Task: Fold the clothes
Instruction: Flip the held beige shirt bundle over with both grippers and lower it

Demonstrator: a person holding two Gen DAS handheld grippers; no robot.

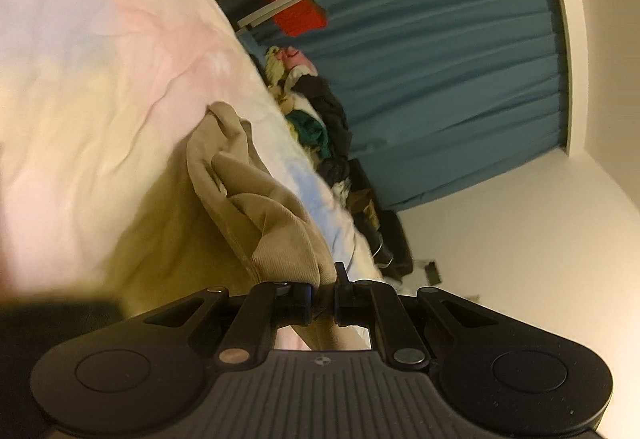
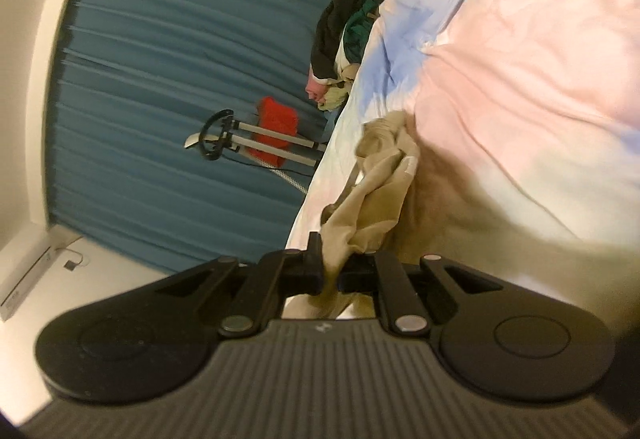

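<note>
A tan ribbed garment (image 1: 256,199) hangs bunched in front of a pastel bedsheet (image 1: 100,71). My left gripper (image 1: 324,297) is shut on one edge of it, the cloth pinched between the black jaws. In the right wrist view the same tan garment (image 2: 380,183) trails from my right gripper (image 2: 330,273), which is shut on another edge. Both views are rolled sideways, so the bed (image 2: 520,39) stands like a wall. The stretch of garment between the two grippers is out of view.
A pile of mixed clothes (image 1: 312,111) lies at the bed's far edge, also seen as the clothes pile (image 2: 344,31). Behind it hang teal pleated curtains (image 1: 440,59), a red item (image 1: 296,7) and a metal stand (image 2: 248,143). White wall (image 1: 520,239) beside.
</note>
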